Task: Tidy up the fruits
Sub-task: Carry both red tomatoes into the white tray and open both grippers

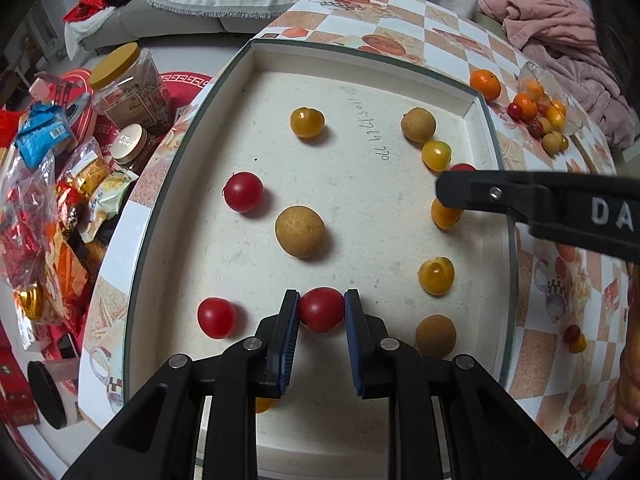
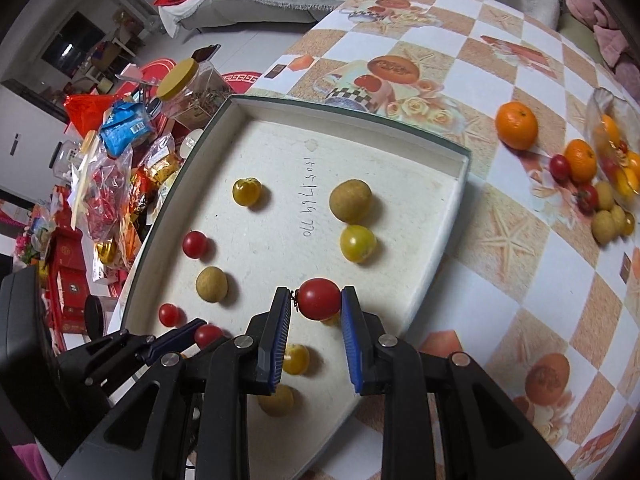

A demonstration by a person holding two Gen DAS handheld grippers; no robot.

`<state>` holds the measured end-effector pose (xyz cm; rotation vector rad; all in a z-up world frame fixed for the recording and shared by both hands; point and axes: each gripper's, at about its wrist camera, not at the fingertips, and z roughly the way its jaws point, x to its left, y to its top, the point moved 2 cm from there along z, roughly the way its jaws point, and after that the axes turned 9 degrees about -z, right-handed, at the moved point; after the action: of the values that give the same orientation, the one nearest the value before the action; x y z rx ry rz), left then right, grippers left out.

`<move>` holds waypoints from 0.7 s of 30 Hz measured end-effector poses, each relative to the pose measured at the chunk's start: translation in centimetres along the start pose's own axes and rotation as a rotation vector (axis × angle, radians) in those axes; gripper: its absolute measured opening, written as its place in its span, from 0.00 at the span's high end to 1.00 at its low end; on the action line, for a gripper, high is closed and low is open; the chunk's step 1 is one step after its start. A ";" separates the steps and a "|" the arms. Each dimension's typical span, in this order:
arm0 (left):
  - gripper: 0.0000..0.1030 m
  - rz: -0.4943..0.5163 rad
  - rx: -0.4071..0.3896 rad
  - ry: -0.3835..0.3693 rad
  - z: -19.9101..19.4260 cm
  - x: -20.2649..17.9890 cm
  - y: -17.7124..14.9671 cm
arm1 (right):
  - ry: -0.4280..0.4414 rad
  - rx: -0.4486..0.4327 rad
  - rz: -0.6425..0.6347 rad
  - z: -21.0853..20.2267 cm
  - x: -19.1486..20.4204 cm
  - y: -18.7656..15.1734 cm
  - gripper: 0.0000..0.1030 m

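On the checkered tablecloth [image 2: 500, 288], a shallow white tray [image 1: 472, 98] with a dark green outer rim is set as the landmark; handwritten digits are marked on its floor. Beyond the tray's far right corner, a tangerine [image 2: 516, 125] is seen on the cloth, with a clear bowl [image 2: 612, 120] and a cluster of small fruits further right. Past the tray's left edge, snack packets and a yellow-lidded jar [image 1: 128, 80] are crowded on the floor below the table edge.

Inside the tray, round tan fruits, yellow tomatoes and red tomatoes are spaced apart, with bare floor between most of them. A tan fruit [image 1: 300, 231] lies near the tray's centre; a red tomato [image 1: 243, 192] lies just beyond it toward the left wall.

The left gripper [image 1: 322, 309] is closed on a glossy red cherry tomato [image 1: 321, 309], both blue pads pressing its sides, low over the tray's near half beside another red tomato [image 1: 216, 317]. The right gripper [image 2: 316, 300] is closed on a second red cherry tomato [image 2: 319, 298], smooth with a small stem stub at its left, held above the tray's right side near a yellow tomato [image 2: 357, 243]. The right wall stands close by.
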<state>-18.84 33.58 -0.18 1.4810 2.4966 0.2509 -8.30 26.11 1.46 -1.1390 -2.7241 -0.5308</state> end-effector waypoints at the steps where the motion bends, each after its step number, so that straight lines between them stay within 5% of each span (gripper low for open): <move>1: 0.77 0.008 -0.007 0.013 0.0 0.0 0.0 | 0.001 0.010 -0.004 0.5 0.0 0.2 0.73; 13: 0.76 0.044 -0.009 0.042 0.0 -0.4 -0.3 | -0.035 0.026 -0.107 2.4 1.3 2.3 0.71; 15: 0.60 0.044 -0.006 0.047 0.0 -0.3 -0.4 | -0.035 0.029 -0.115 2.7 1.5 2.6 0.71; 16: 0.32 0.041 -0.013 0.053 -0.2 -0.2 -0.4 | -0.032 0.030 -0.116 2.8 1.5 2.8 0.71; 21: 0.26 0.040 -0.060 0.065 -1.2 0.0 -0.4 | -0.013 0.030 -0.117 2.7 1.7 3.0 0.51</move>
<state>-19.51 33.41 0.92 1.5241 2.4877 0.3827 -7.33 30.24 0.21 -0.9843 -2.8128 -0.4976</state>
